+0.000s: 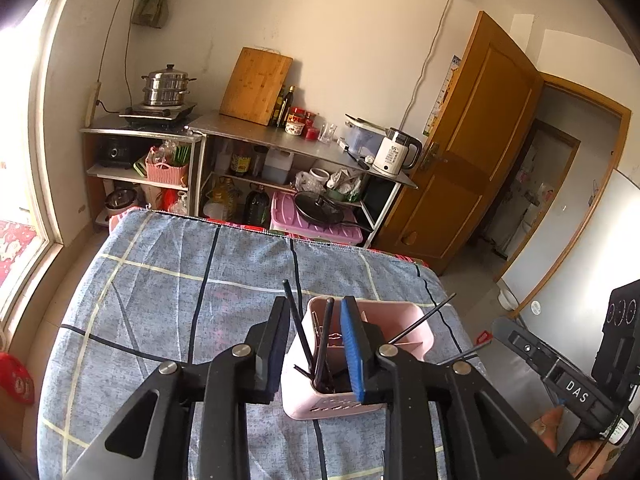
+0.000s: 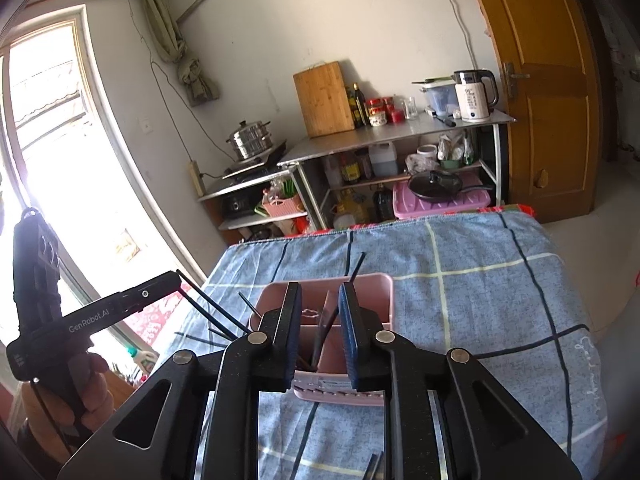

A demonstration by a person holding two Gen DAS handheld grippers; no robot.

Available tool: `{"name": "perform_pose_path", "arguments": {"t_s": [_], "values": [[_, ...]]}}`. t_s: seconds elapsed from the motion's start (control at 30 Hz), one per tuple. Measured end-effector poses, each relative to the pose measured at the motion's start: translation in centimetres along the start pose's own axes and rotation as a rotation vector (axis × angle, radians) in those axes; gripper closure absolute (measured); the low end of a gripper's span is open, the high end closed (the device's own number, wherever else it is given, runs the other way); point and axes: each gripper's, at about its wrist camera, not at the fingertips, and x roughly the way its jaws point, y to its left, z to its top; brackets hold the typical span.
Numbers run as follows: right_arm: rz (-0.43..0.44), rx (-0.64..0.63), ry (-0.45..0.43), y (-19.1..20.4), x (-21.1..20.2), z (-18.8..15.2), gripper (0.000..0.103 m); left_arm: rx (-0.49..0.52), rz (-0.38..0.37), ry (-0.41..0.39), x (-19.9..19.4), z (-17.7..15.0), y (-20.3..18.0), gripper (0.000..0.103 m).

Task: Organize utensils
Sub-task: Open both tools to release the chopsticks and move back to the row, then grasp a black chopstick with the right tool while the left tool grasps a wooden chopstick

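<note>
A pink utensil holder (image 1: pixel 332 404) (image 2: pixel 380 300) stands on a table covered with blue checked cloth (image 1: pixel 160 280) (image 2: pixel 480 280). My left gripper (image 1: pixel 315 303) hovers over its left compartment. Two black chopsticks (image 1: pixel 326 336) stand in the holder between the pads, with gaps on both sides, so this gripper is open. My right gripper (image 2: pixel 320 288) sits over the holder's other compartment, open too, and dark chopsticks (image 2: pixel 322 332) lean loose between its pads. In the left wrist view more chopsticks (image 1: pixel 424 318) poke out of the holder's right side.
A person's hand (image 2: pixel 92 380) holds the left gripper's handle. Behind the table stand metal shelves (image 1: pixel 280 140) with a kettle (image 1: pixel 394 154), a cutting board (image 1: pixel 256 84) and a steamer pot (image 1: pixel 166 90). A wooden door (image 1: pixel 472 140) is at the right and a window (image 2: pixel 52 120) at the left.
</note>
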Motion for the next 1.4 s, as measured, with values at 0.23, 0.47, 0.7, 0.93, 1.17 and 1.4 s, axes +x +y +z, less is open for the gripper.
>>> {"name": "perform_pose_path", "arguments": {"t_s": [0.23, 0.47, 0.7, 0.93, 1.17, 1.4], "values": [[-0.016, 0.012, -0.04, -1.0, -4.0, -2.5, 0.083, 0.009, -0.022, -0.052, -3.6, -3.2, 0.0, 0.077], [-0.06, -0.002, 0.012, -2.0, -5.3, -7.2, 0.083, 0.061, -0.028, -0.033, -5.0, -8.6, -1.4, 0.077], [-0.076, 0.018, 0.101, -3.0, -4.6, -11.5, 0.083, 0.093, -0.049, 0.038, -4.8, -14.6, -2.1, 0.077], [-0.08, 0.018, 0.182, -3.2, -3.4, -14.9, 0.083, 0.096, -0.046, 0.096, -3.9, -18.0, -2.0, 0.077], [-0.091, 0.025, 0.259, -3.5, -1.4, -16.7, 0.083, 0.083, -0.036, 0.124, -3.2, -19.0, -1.4, 0.077], [-0.116, 0.03, 0.328, -3.9, 1.4, -17.4, 0.083, 0.067, -0.032, 0.147, -2.4, -19.4, -0.5, 0.077]]}}
